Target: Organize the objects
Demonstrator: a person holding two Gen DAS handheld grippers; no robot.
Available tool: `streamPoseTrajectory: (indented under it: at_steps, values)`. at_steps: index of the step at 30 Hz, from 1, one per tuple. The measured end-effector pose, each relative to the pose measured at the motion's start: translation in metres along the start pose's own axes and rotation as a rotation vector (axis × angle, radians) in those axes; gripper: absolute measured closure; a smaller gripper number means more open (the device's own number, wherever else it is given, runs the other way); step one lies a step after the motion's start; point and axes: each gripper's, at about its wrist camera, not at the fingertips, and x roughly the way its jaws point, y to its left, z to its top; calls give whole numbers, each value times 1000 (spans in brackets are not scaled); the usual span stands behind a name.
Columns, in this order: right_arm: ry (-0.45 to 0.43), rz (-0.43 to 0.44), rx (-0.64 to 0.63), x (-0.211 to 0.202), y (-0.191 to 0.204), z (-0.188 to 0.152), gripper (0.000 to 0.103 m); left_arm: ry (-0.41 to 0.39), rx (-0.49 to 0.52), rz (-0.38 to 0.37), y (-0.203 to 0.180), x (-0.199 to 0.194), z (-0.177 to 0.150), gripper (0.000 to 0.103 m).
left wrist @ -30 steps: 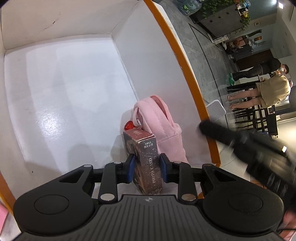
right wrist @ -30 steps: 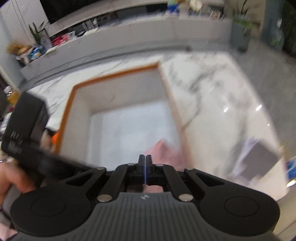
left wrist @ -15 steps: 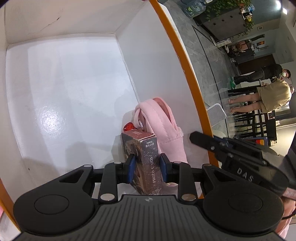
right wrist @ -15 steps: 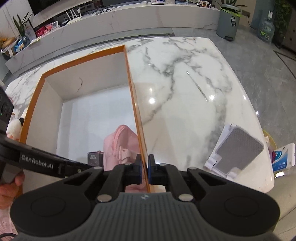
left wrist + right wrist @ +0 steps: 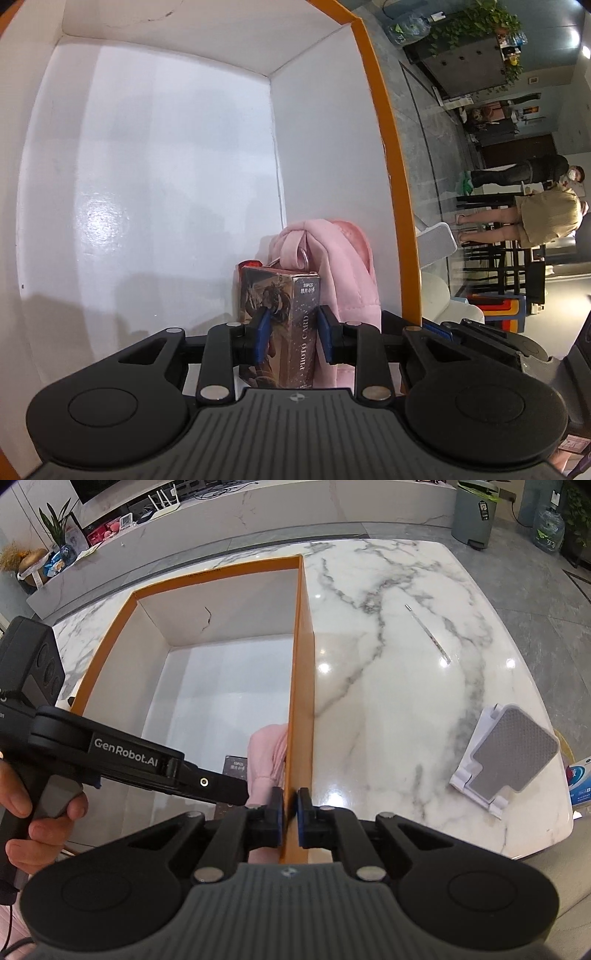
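My left gripper [image 5: 291,338] is shut on a photo card box [image 5: 280,325] and holds it upright inside the orange-rimmed white box [image 5: 391,155], beside a pink pouch [image 5: 332,266] that leans on the box's right wall. A small red item [image 5: 249,264] peeks out behind the card box. My right gripper [image 5: 290,818] is shut on the right wall of the orange box [image 5: 301,686] near its front corner. In the right wrist view the left gripper [image 5: 155,766] reaches into the box, with the pink pouch [image 5: 267,757] and the card box [image 5: 234,766] partly hidden.
The box stands on a white marble table [image 5: 399,672]. A grey and white phone stand [image 5: 506,757] sits at the table's right edge. A thin stick [image 5: 426,633] lies on the marble. People stand in the background of the left wrist view.
My right gripper has come to the box's right wall and closed on it. My left gripper has gone slightly deeper into the box with the card box.
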Motion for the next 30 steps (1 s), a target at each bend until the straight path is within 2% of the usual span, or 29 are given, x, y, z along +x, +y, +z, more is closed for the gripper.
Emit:
streamPoseTrajectory:
  at_steps: [8, 10, 12, 16, 17, 20, 21, 26, 30]
  values:
    - [-19, -23, -27, -1, 4, 1, 91, -25, -17, 9, 7, -7, -2, 62]
    - [-33, -42, -39, -5, 5, 1, 89, -30, -11, 12, 6, -7, -3, 61]
    - [-48, -54, -54, -8, 8, 2, 82, -34, 2, 18, 4, -8, -4, 61]
    - [-66, -58, -74, -15, 12, 2, 81, -36, 28, 16, -3, -7, -5, 63]
    - [-67, -59, -77, -16, 12, 2, 81, -37, 33, 14, -5, -7, -6, 68]
    - [-46, -57, -77, -13, 13, 0, 93, -40, 47, 3, -8, -7, -9, 72]
    - [-38, -55, -73, -11, 12, -1, 95, -41, 59, 8, -11, -7, -9, 72]
    - [-22, -55, -63, -4, 10, -4, 97, -26, 72, 49, -8, 2, -6, 72]
    - [-23, -54, -62, -5, 11, -5, 97, -31, 67, 35, -3, -2, -9, 73]
